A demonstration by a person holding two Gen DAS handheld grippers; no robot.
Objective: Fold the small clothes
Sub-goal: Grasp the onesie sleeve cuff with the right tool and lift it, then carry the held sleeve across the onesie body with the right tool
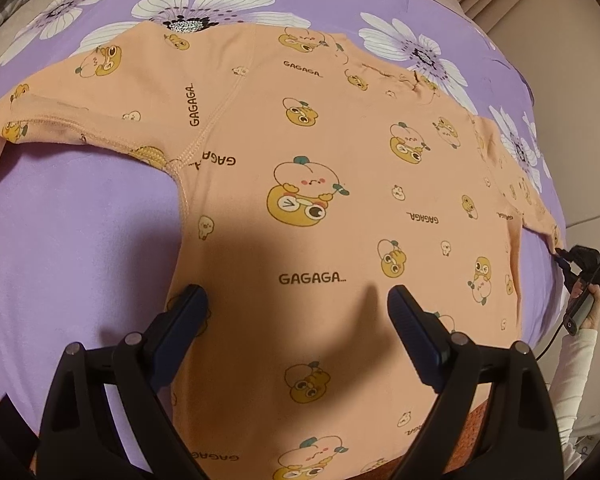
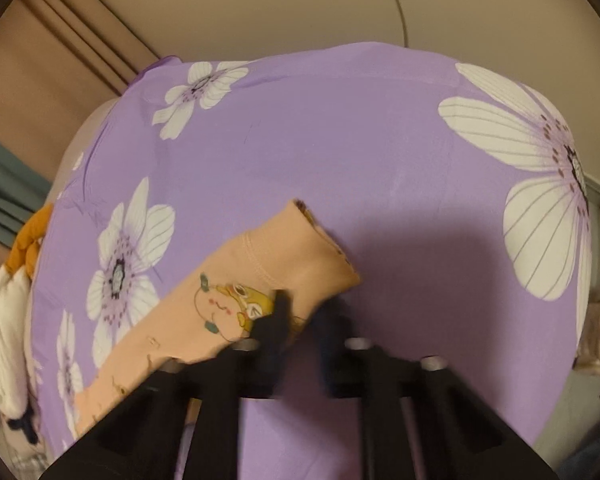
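While the left gripper (image 1: 296, 292) hangs low over the near part of the shirt (image 1: 300, 160), its jaws stand wide apart and nothing is between them; one finger is over the left side seam and the other is over the middle of the cloth, and their shadow falls on the print. This shirt is peach, with small cartoon figures and the word GAGAGA, and it lies flat and spread open on the purple sheet (image 1: 80, 240), with its hem nearest to the camera and the neck at the far end. One arm of the shirt reaches out to the left, and the other runs to the right edge, where a hand (image 1: 592, 308) holds the right gripper (image 2: 304, 316) at its end. In the right wrist view, the jaws are drawn close together on the near edge of this sleeve (image 2: 260, 264), but the fingers are blurred, so I cannot tell how firm the grip is. Beyond the sleeve's open end the sheet is bare, with white flowers (image 2: 540, 200) printed on it. Behind the bed are a beige wall (image 2: 300, 0) and a curtain (image 2: 60, 60).
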